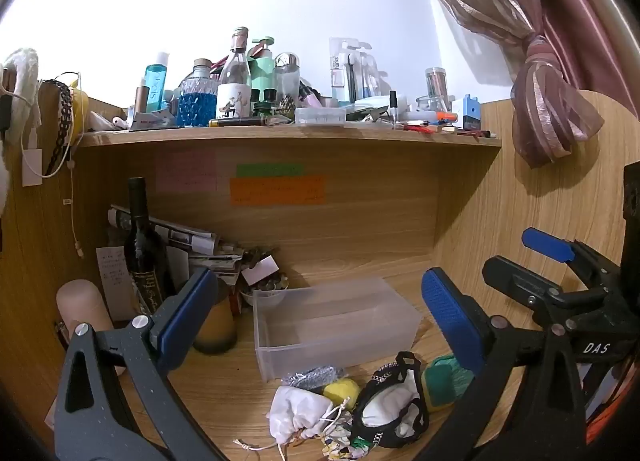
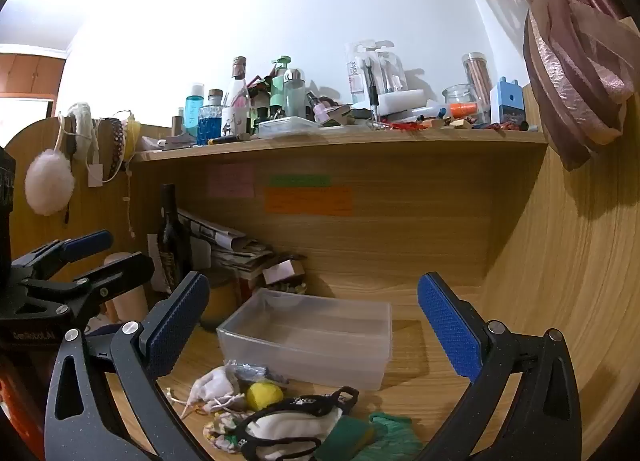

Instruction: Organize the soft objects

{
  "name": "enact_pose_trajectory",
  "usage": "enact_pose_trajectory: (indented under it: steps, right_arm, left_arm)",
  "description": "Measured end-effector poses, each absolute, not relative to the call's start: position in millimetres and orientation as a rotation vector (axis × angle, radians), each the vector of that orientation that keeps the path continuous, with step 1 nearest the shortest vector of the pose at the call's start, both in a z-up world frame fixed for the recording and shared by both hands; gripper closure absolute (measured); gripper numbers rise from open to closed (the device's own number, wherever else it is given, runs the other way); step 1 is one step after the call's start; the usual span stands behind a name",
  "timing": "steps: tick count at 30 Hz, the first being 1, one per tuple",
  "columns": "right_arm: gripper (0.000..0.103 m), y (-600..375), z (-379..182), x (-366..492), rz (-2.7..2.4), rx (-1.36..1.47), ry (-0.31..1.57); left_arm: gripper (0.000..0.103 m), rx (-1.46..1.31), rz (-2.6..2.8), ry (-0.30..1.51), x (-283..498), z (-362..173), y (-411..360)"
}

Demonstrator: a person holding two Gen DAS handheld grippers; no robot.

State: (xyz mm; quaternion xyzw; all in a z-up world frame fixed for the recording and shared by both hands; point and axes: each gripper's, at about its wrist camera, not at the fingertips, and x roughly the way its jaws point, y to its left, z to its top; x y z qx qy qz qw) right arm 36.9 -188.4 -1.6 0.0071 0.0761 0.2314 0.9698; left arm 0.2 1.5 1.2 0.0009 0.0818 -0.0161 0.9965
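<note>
Standing far left under the shelf [image 1: 288, 137], a dark wine bottle [image 1: 142, 237] leaned near stacked papers [image 1: 200, 245], w/ a pink cylinder [image 1: 82, 309] nearer on the bench [image 1: 224, 393]. Left claw [image 1: 316, 313] hovered above the bench, jaws spread wide, nothing btwn them. Center, a clear plastic bin [image 1: 336, 321] sat w/ no soft items inside. Soft stuff lay in a heap just near of the bin, on the bench: white drawstring pouch [image 1: 296, 413] at left, silver mesh piece [image 1: 312, 377] touching the bin's near wall, yellow ball [image 1: 342, 391] beside the pouch, black-trimmed white fabric piece [image 1: 390, 409] right of the ball, green sponge [image 1: 438, 385] and green cloth [image 2: 394, 435] farthest right. Right claw [image 2: 316, 325] also hung over the heap, released, jaws wide apart, gripping nothing; seen from the left wrist cam it sat at far right [image 1: 516, 261]. Pink curtain [image 1: 552, 109] hung at upper right.
</note>
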Motion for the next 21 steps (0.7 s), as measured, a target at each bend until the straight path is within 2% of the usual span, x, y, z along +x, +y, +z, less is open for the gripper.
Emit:
enact_pose_trajectory:
  steps: [21]
  right_arm:
    - [0.000, -185.7, -1.3, 34.8, 0.470, 0.021, 0.145]
  left_arm:
    - [0.000, 0.006, -0.032, 0.158, -0.9, 1.4, 0.8]
